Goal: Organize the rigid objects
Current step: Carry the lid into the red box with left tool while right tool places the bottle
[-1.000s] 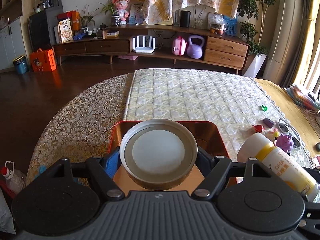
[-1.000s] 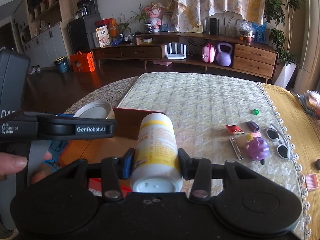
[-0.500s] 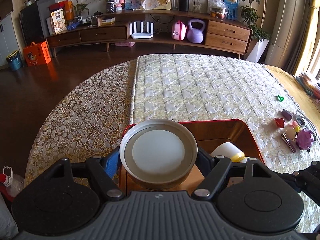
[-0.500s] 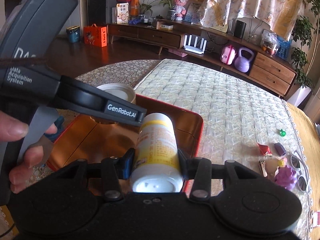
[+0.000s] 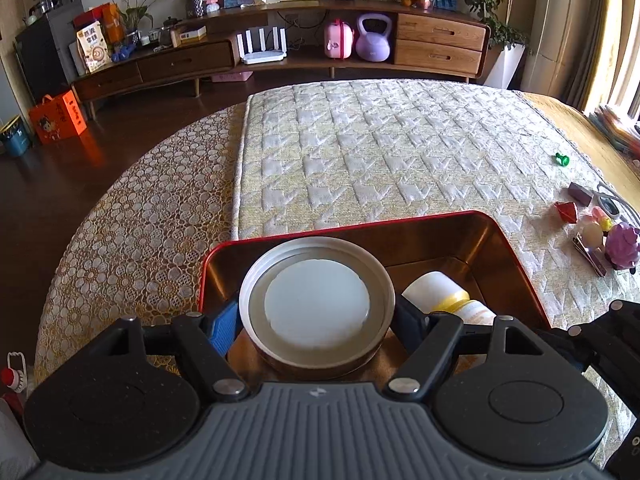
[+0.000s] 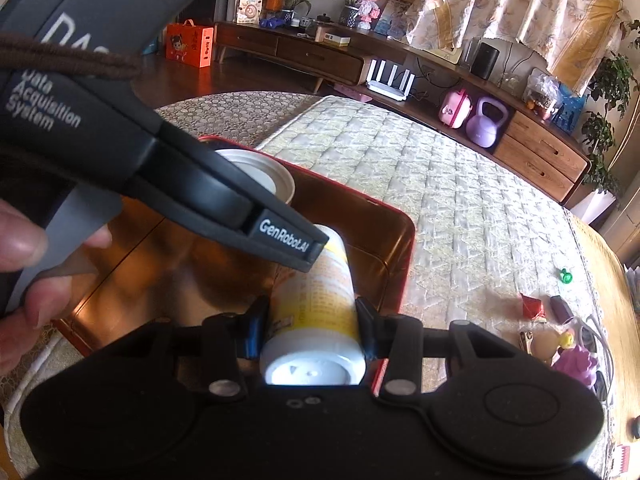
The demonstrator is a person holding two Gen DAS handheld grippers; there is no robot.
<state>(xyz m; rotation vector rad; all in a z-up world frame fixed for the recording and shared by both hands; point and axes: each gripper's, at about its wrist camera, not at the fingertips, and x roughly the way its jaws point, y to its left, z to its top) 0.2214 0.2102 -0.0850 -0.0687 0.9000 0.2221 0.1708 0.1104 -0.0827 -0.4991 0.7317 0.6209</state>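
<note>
Now the left gripper (image 5: 318, 312) is clamped on a round tin (image 5: 316, 304) with a pale lid, held over the near-left part of a red-rimmed tray (image 5: 516, 256) with a coppery inside. Beside it, the right gripper (image 6: 314, 322) squeezes a white and yellow bottle (image 6: 316, 304) lying lengthwise, its cap end pointing into the tray (image 6: 404, 236). Whether either rests on the tray floor cannot be told. Around the tray lies a quilted cloth (image 5: 380, 152); small toys (image 5: 620, 244) sit to the right, and a wooden sideboard (image 5: 436, 44) stands beyond.
</note>
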